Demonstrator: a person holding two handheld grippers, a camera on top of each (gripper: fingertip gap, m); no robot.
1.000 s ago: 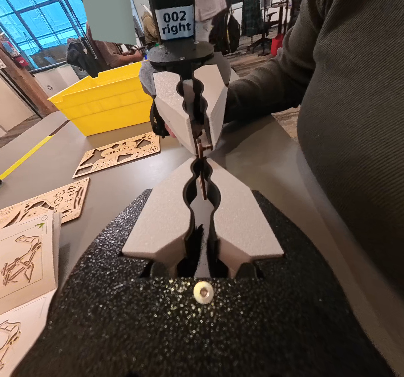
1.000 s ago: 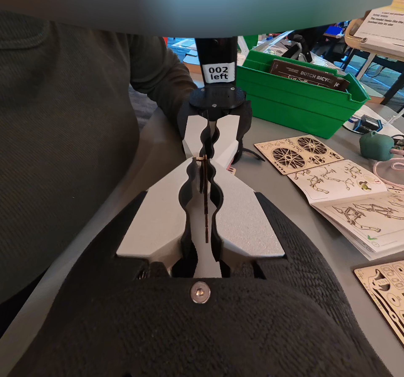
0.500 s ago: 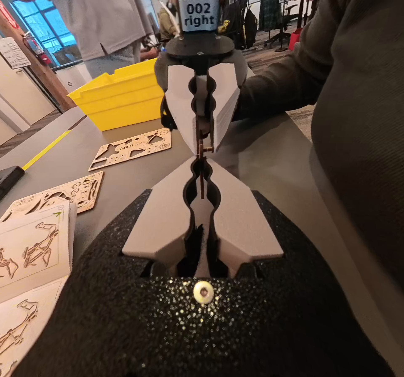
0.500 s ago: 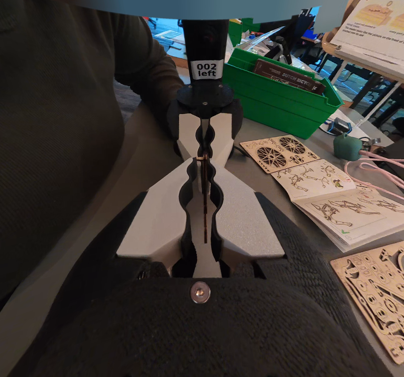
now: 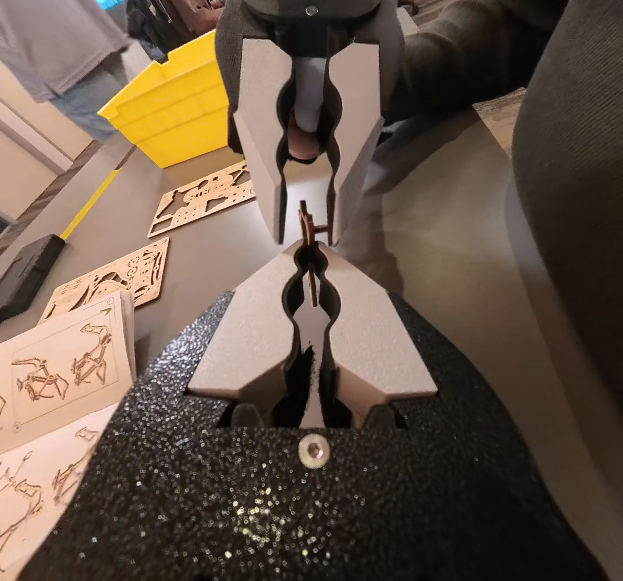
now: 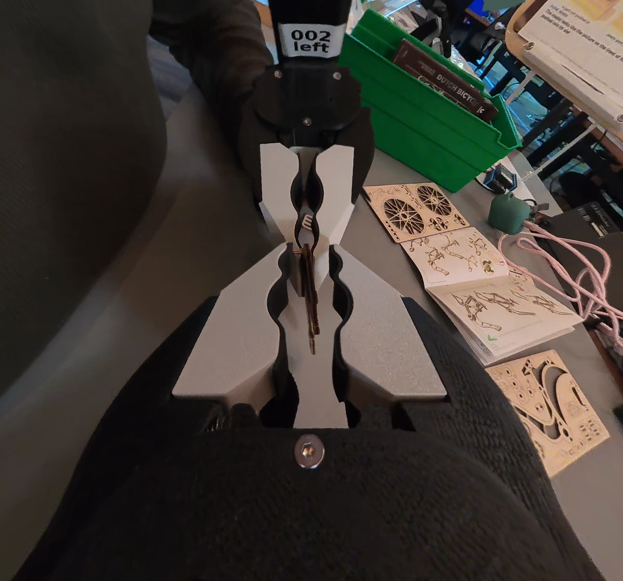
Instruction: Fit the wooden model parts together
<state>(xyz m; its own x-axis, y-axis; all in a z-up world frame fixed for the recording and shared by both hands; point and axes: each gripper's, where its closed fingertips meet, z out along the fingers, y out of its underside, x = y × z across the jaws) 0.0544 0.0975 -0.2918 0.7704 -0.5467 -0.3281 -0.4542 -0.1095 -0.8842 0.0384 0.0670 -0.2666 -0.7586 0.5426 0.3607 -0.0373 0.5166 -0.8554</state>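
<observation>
Left hand-held gripper is clamped tight at its tips, and facing it nose to nose, the right hand-held gripper has its fingers spread apart, a dark-sleeved arm behind it.

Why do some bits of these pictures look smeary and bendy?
Left wrist view: the sleeve and yellow bin are smeared by motion blur, while the near tool looks sharp. Right wrist view: the wide lens bends the green bin and booklet toward the edges; the table edge is blurred.

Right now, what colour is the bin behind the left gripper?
Green bin, holding a dark brown box; the right wrist view shows it best, behind the left gripper.
</observation>
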